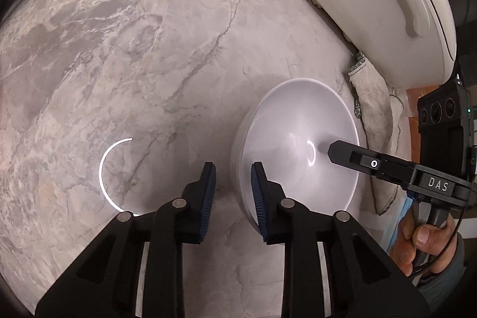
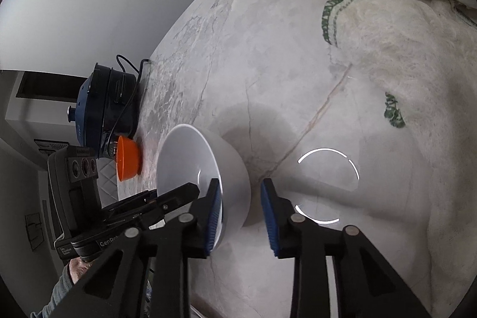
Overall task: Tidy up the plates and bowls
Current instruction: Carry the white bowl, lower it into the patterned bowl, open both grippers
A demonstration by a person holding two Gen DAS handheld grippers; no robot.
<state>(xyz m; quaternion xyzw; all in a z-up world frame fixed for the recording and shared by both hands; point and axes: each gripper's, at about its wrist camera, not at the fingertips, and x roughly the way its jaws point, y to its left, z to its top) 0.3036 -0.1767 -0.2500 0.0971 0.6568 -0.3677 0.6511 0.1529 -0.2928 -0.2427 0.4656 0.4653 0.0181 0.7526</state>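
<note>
Glossy round white bowl (image 1: 298, 151) sits on veined marble counter (image 1: 149, 49). Left gripper (image 1: 233, 192) and right gripper (image 2: 241, 216) both spread, each straddling bowl's rim; fuzzy towel (image 2: 402, 64) nearby.

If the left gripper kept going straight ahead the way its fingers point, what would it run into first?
Probably bare grey marble countertop. The open left gripper aims just left of the white ceramic bowl; its right finger lies against or overlaps the bowl's rim, so that finger might graze the bowl. Depth is unclear.
</note>
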